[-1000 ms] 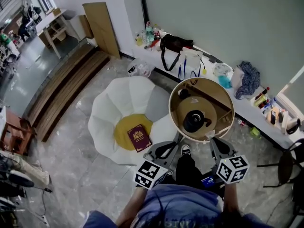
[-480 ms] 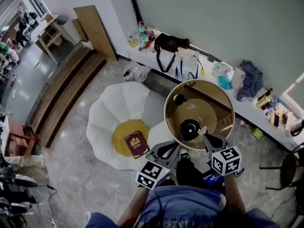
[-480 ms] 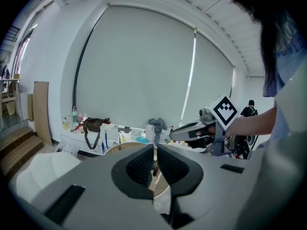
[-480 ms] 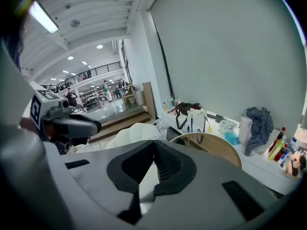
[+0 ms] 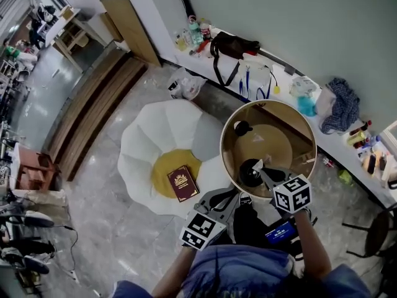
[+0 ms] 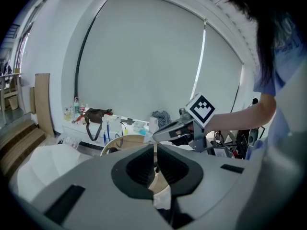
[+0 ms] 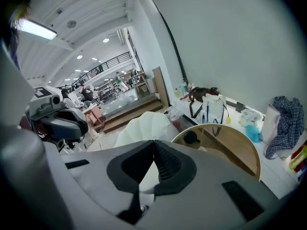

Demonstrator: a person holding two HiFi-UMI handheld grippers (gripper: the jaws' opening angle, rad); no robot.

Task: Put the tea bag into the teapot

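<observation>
A black teapot (image 5: 247, 174) stands lidless on the round wooden table (image 5: 291, 129), near its front edge. Its black lid (image 5: 242, 128) lies apart at the table's far left. My right gripper (image 5: 259, 165) reaches over the teapot's mouth, shut on a small white tea bag (image 5: 257, 163) at its tips. In the right gripper view the jaws (image 7: 154, 143) meet and the tea bag is hidden. My left gripper (image 5: 228, 195) hangs short of the table's near rim, shut with nothing in it (image 6: 155, 150). It looks toward the right gripper (image 6: 157, 137).
A white petal-shaped seat (image 5: 155, 135) with a yellow cushion and a maroon book (image 5: 182, 182) stands left of the table. A low ledge (image 5: 273, 79) along the wall carries a black bag, bottles and cloths. A small white scrap (image 5: 259, 139) lies mid-table.
My right gripper has moved forward from the table's near rim to above the teapot, carrying the tea bag. The left gripper has stayed about where it was.
</observation>
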